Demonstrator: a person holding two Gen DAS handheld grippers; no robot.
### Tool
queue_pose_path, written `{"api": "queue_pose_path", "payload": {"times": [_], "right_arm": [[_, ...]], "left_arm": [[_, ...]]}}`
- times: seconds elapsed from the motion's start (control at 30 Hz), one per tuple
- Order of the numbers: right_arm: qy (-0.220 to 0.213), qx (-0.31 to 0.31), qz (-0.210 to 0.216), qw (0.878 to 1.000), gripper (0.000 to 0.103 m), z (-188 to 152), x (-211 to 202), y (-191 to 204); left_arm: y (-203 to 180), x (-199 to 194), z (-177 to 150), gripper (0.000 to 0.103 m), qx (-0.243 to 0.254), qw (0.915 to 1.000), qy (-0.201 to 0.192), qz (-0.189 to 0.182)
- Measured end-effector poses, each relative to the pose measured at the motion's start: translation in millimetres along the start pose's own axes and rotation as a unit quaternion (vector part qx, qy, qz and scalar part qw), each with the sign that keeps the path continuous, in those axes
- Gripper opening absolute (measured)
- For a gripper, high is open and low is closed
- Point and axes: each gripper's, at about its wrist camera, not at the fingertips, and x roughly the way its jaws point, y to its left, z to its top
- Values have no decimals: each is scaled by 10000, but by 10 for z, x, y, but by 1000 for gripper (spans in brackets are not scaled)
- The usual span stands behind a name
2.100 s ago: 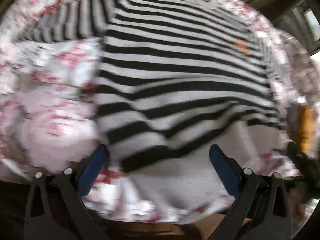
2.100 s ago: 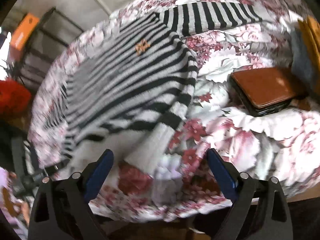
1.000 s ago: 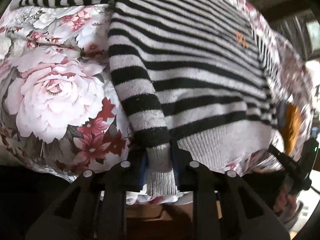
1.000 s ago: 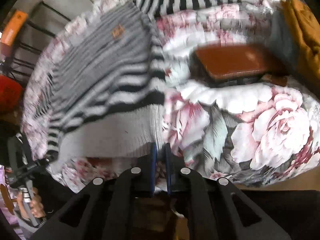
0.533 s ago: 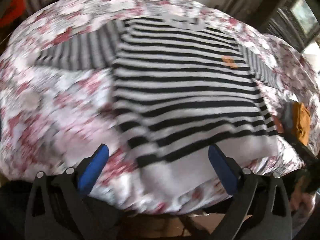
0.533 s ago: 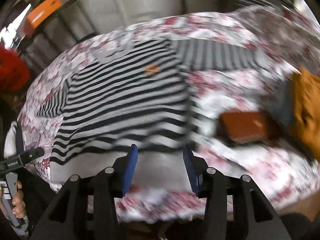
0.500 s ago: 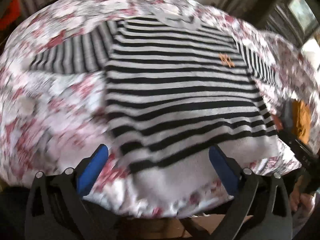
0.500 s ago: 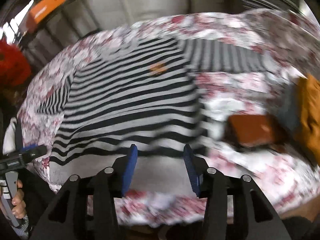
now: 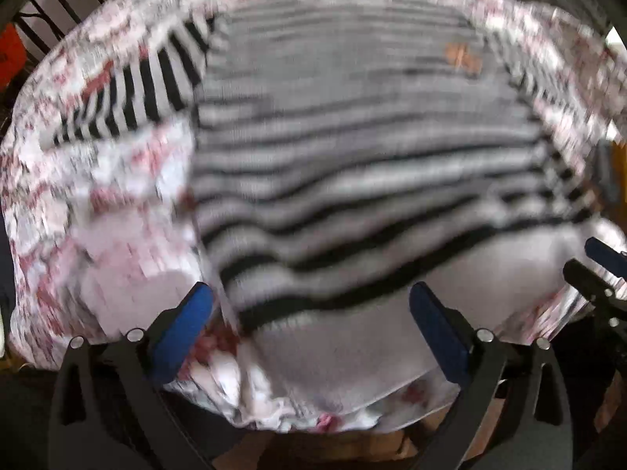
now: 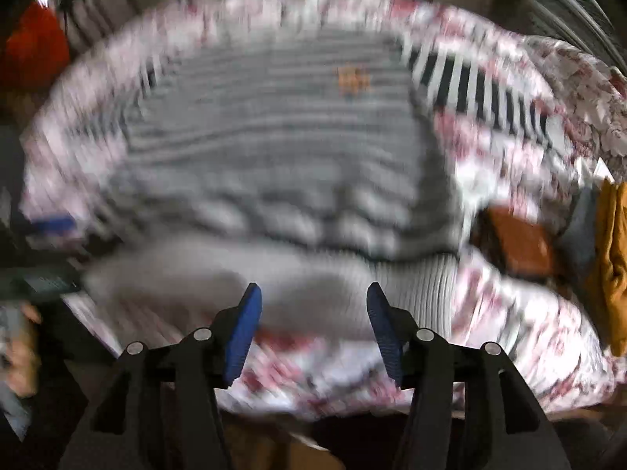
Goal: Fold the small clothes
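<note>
Both tools hang over the table's near edge with their blue pads spread apart and nothing between them: the left tool (image 9: pixel 311 305), the right tool (image 10: pixel 313 313). Beyond them the striped sweater (image 9: pixel 352 164) lies flat on the floral cloth (image 9: pixel 117 243), its grey hem nearest, its sleeves reaching toward the far corners.

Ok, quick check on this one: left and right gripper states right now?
Left gripper: open, holding nothing, above the striped sweater hem.
Right gripper: open, narrower gap, holding nothing.
</note>
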Motion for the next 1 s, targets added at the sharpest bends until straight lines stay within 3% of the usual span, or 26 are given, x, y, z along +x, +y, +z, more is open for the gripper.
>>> {"api": "queue_pose_path", "payload": {"times": [0.07, 0.13, 0.2, 0.23, 0.3, 0.33, 0.4, 0.53, 0.6, 0.7, 0.73, 0.8, 0.9, 1.0], "right_arm": [[-442, 57, -70, 9990, 62, 284, -148, 70], [-436, 42, -9, 9990, 65, 523, -38, 154], [-44, 48, -129, 9999, 65, 695, 394, 238], [130, 42, -172, 9998, 62, 693, 561, 251], [803, -117, -317, 9962, 63, 483, 1027, 257], [823, -247, -316, 9958, 64, 372, 1080, 274], [402, -696, -417, 9959, 64, 133, 935, 329], [440, -718, -349, 9958, 67, 73, 732, 319], [321, -439, -199, 9983, 67, 128, 595, 248], [-160, -330, -203, 9991, 67, 116, 302, 189], [-103, -382, -272, 9988, 73, 73, 308, 182], [480, -458, -193, 9976, 77, -150, 559, 155], [407, -670, -455, 9959, 77, -145, 523, 276], [311, -348, -171, 9988, 77, -64, 400, 179]], "left_arm": [[-56, -88, 235, 98, 14, 9996, -286, 58], [-112, -1, 447, 98, 32, 9995, -297, 56], [-184, 323, 628, 98, -130, 9999, 24, 95], [-185, 447, 556, 97, -137, 9997, 161, 102], [-291, 958, 457, 99, 170, 9955, 867, 347], [-317, 1038, 401, 99, 307, 9948, 892, 374], [-372, 925, 306, 99, 470, 9959, 580, 502], [-416, 757, 267, 99, 563, 9959, 398, 594], [-309, 704, 371, 98, 222, 9982, 484, 291], [-137, 552, 368, 98, -96, 9994, 316, -53], [-141, 577, 336, 98, -14, 9995, 327, 26], [-236, 721, 257, 99, 290, 9983, 446, 257], [-391, 724, 303, 99, 548, 9960, 237, 672], [-402, 633, 395, 98, 581, 9958, 68, 700]]}}
